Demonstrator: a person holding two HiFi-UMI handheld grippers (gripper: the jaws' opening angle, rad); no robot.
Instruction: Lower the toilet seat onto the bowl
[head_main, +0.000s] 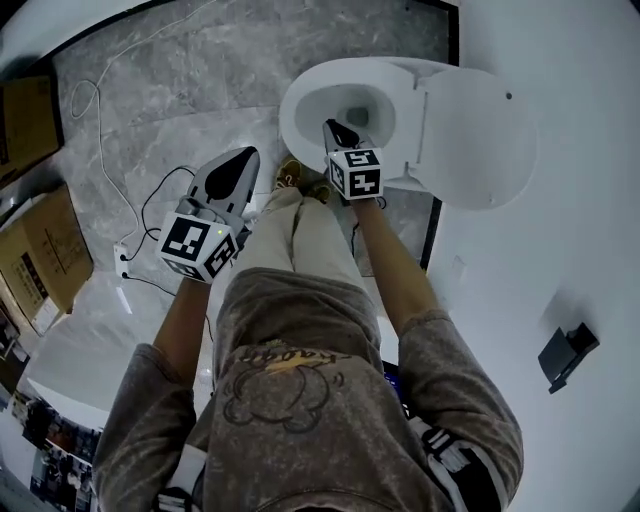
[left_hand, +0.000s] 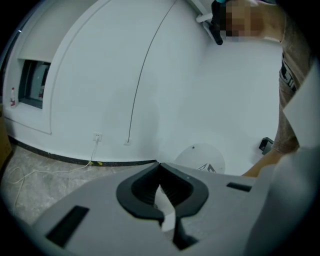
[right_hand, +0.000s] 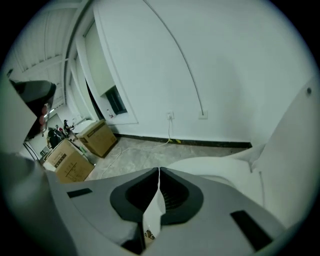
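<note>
The toilet bowl lies just ahead of the person's shoes; its raised lid stands at its right; the right claw hangs over the bowl's near rim; the left claw hangs left of the bowl, above the floor; cardboard boxes sit far left.

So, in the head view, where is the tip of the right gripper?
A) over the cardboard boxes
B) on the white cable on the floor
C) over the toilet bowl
C: the right gripper reaches out over the near rim of the toilet bowl.

Grey marble floor w/ toilet, white cable, cardboard boxes.
</note>
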